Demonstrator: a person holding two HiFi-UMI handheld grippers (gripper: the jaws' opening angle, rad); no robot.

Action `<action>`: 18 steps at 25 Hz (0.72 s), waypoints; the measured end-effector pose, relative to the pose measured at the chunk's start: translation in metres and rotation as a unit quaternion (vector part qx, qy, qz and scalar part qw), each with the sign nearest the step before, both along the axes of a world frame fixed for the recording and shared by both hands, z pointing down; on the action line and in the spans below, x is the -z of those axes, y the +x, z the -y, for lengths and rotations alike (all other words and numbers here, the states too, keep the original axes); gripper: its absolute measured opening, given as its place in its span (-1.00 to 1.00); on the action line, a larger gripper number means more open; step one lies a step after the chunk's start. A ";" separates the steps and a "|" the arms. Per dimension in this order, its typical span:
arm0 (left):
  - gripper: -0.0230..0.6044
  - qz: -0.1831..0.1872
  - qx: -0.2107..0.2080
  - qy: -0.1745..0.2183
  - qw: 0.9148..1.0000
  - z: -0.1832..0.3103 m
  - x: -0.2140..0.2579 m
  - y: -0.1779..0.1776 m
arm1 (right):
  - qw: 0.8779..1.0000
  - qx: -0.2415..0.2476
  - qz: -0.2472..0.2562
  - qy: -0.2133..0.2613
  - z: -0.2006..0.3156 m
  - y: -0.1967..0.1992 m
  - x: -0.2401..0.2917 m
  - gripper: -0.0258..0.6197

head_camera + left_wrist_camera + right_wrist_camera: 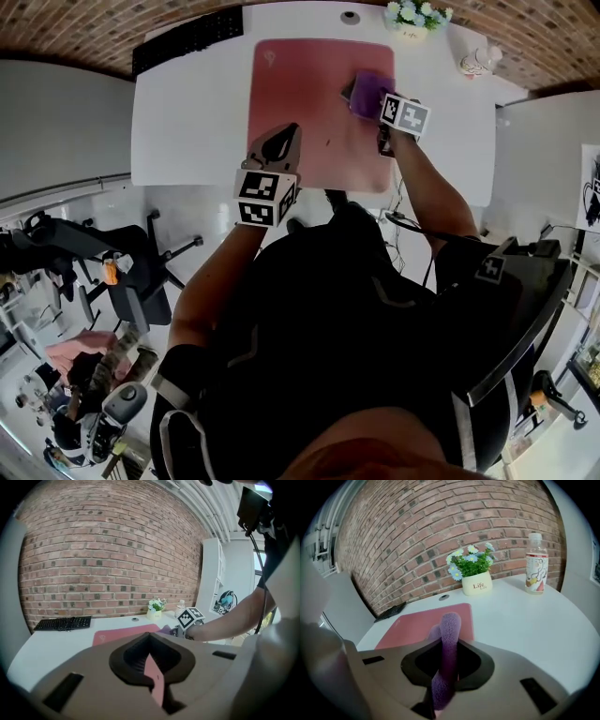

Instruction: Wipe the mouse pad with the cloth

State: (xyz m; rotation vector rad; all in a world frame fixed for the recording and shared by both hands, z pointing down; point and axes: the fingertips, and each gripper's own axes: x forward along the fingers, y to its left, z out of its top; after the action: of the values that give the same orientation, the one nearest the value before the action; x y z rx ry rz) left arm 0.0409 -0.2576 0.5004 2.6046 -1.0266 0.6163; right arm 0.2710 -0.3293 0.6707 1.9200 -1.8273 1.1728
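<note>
Two jaws of the right gripper (446,665) clamp a fuzzy purple cloth (450,630) over the far right part of the flat pink rectangular mouse pad (300,94) on the white desk (187,112). Left gripper (151,665): jaws pressed nearly together, nothing gripped, over the pad's near left part.

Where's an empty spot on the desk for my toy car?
The biggest bare patch of desk lies left of the mouse pad, in front of the keyboard. A smaller one lies between the pad and the bottle. It is crowded on the pad's right side, where the right gripper holds the cloth, and by the flowerpot.
</note>
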 end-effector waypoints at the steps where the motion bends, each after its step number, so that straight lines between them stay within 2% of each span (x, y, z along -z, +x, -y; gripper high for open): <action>1: -0.92 -0.002 -0.003 0.000 1.000 -0.001 0.001 0.003 | 1.000 -0.004 -0.002 -0.001 -0.003 0.006 0.000 -0.73; 11: -0.92 -0.012 -0.028 0.010 0.999 0.005 0.010 0.028 | 0.998 -0.050 -0.023 -0.002 -0.024 0.058 0.010 -0.73; 18: -0.92 -0.031 -0.047 0.020 0.998 0.008 0.020 0.048 | 0.996 -0.063 -0.057 0.020 -0.020 0.092 0.049 -0.73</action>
State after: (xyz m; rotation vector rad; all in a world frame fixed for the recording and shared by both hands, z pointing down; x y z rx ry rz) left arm 0.0886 -0.2661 0.4807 2.7009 -0.9107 0.5392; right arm 0.3626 -0.3097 0.6218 2.1049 -1.7056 1.0479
